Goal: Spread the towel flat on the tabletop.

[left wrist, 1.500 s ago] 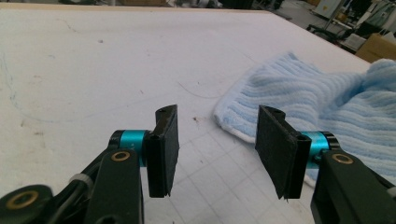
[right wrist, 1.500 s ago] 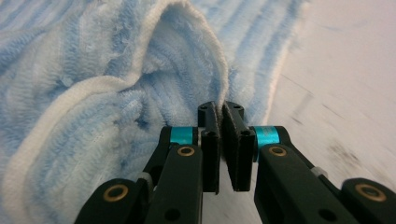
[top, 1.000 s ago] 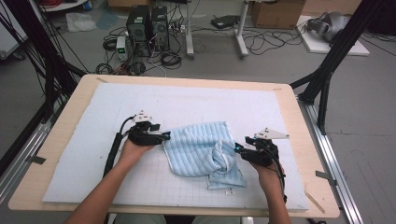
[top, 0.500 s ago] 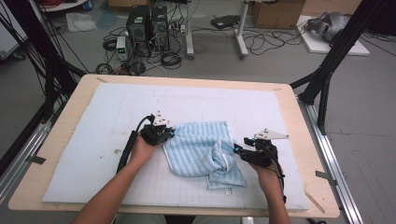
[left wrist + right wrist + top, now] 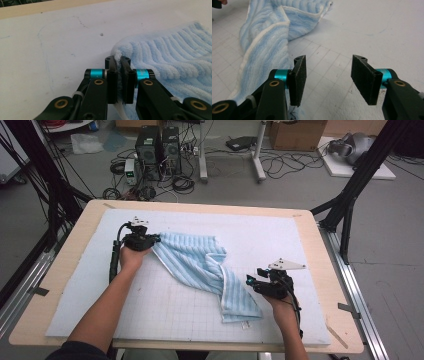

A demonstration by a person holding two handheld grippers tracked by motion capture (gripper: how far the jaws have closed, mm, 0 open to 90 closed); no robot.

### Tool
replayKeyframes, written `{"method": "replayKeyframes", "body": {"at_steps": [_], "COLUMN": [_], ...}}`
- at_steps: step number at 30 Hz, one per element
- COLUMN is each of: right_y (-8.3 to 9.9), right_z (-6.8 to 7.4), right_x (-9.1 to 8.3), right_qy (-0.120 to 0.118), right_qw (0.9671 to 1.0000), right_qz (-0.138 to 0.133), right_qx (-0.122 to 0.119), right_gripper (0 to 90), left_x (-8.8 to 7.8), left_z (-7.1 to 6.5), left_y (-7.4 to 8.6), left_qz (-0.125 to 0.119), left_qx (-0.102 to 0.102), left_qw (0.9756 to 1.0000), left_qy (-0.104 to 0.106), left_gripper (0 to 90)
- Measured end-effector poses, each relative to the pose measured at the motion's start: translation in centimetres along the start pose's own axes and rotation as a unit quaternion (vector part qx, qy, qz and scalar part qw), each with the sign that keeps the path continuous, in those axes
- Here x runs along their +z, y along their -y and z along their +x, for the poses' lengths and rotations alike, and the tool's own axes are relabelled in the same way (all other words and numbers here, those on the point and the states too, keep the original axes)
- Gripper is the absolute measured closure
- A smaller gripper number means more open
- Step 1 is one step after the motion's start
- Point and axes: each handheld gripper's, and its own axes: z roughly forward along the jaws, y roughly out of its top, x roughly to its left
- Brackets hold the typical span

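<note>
A light blue striped towel (image 5: 195, 262) lies stretched in a diagonal across the white gridded mat (image 5: 270, 235), partly twisted in its middle. My left gripper (image 5: 157, 239) is at the towel's far left corner, and in the left gripper view (image 5: 118, 60) its pads are shut on a fold of the towel (image 5: 172, 60). My right gripper (image 5: 249, 282) rests low on the mat just right of the towel's near end. The right gripper view shows this gripper (image 5: 328, 68) open with bare mat between the pads and the towel (image 5: 265, 35) off to the left.
The mat covers a wooden table (image 5: 200, 206) with edges all round. Beyond the far edge, computer cases (image 5: 159, 147) and cables lie on the floor. Black frame legs (image 5: 350, 195) stand at the right, and a rail (image 5: 20, 295) runs along the left side.
My left gripper closed on the towel's left corner, then carried it left and away from the person, pulling the bunched towel out into a long diagonal. The right gripper stayed put.
</note>
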Motion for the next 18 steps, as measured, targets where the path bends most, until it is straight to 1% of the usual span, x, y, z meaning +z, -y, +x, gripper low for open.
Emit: {"method": "replayKeyframes", "body": {"at_steps": [2,3,4,5,7,8,9,10,11,12,14,16,17,18], "right_y": [0.0,-0.1,-0.1,-0.1,-0.3,-0.5,-1.0,-1.0,-1.4,-1.8,-2.8,-3.9,-4.4,-4.9], "right_z": [0.0,0.0,0.0,0.0,0.1,0.1,0.4,0.4,0.6,0.8,1.4,2.4,3.1,4.1], "right_x": [0.2,0.2,0.3,0.3,0.2,0.2,0.3,0.3,0.4,0.6,1.5,2.7,3.4,4.4], "right_qy": [-0.001,-0.001,-0.001,-0.002,-0.003,-0.004,-0.006,-0.006,-0.011,-0.016,-0.025,-0.047,-0.061,-0.073], "right_qw": [1.0000,1.0000,1.0000,1.0000,0.9999,0.9999,0.9998,0.9998,0.9996,0.9995,0.9994,0.9987,0.9980,0.9966], "right_qz": [0.002,0.000,-0.001,-0.002,-0.009,-0.011,-0.019,-0.019,-0.025,-0.028,-0.024,-0.017,-0.008,0.004], "right_qx": [0.001,0.004,0.003,0.004,0.005,0.006,0.007,0.007,0.007,0.003,-0.006,-0.012,-0.019,-0.038], "right_gripper": [45.6,45.6,45.6,45.5,44.9,44.3,42.8,42.8,42.4,42.0,42.1,43.1,43.7,45.4], "left_x": [-0.1,-0.1,-0.2,-0.4,-0.8,-1.1,-1.4,-1.7,-2.0,-2.3,-2.7,-3.1,-3.3,-3.3], "left_z": [0.0,0.0,0.0,0.0,-0.1,-0.1,0.0,0.1,0.2,0.2,0.2,0.3,0.3,0.3], "left_y": [0.1,0.1,0.2,0.2,0.4,0.5,0.6,0.7,0.8,1.0,1.3,1.6,1.8,2.0], "left_qz": [-0.005,-0.010,-0.016,-0.020,-0.028,-0.033,-0.039,-0.044,-0.042,-0.048,-0.055,-0.054,-0.054,-0.053], "left_qx": [-0.003,-0.013,-0.026,-0.029,-0.024,-0.026,-0.026,-0.025,-0.024,-0.027,-0.026,-0.022,-0.021,-0.022], "left_qw": [1.0000,0.9999,0.9995,0.9994,0.9993,0.9991,0.9989,0.9987,0.9988,0.9985,0.9982,0.9983,0.9983,0.9983], "left_qy": [0.002,0.000,-0.001,0.001,-0.001,0.000,0.002,0.003,0.003,0.002,0.004,0.006,0.007,0.010], "left_gripper": [82.6,75.1,62.6,54.0,46.3,43.4,42.2,42.2,41.9,40.6,40.7,40.7,40.7,40.7]}}
